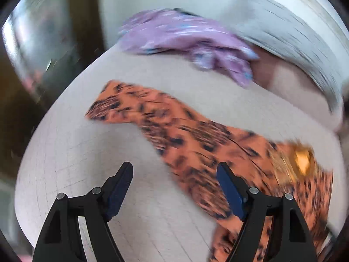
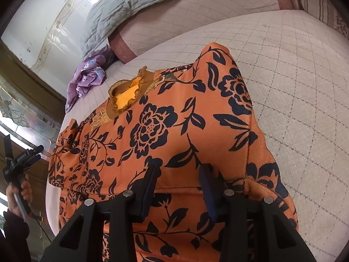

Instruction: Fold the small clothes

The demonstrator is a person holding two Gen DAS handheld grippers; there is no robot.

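An orange garment with a dark flower print lies spread on the quilted mattress, its yellow-lined neck opening at the far end. My right gripper stands over its near part, where a folded edge crosses. The jaws are partly apart, with flat cloth showing in the gap and no bunch pinched. In the blurred left wrist view the orange garment runs across the mattress. My left gripper hovers open above bare mattress beside it, holding nothing. The left gripper also shows at the far left, raised in a hand.
A crumpled purple flowered garment lies at the mattress's far left corner, seen also as the purple garment. A grey-blue quilt is heaped behind it. A patterned glass pane stands left of the bed's edge.
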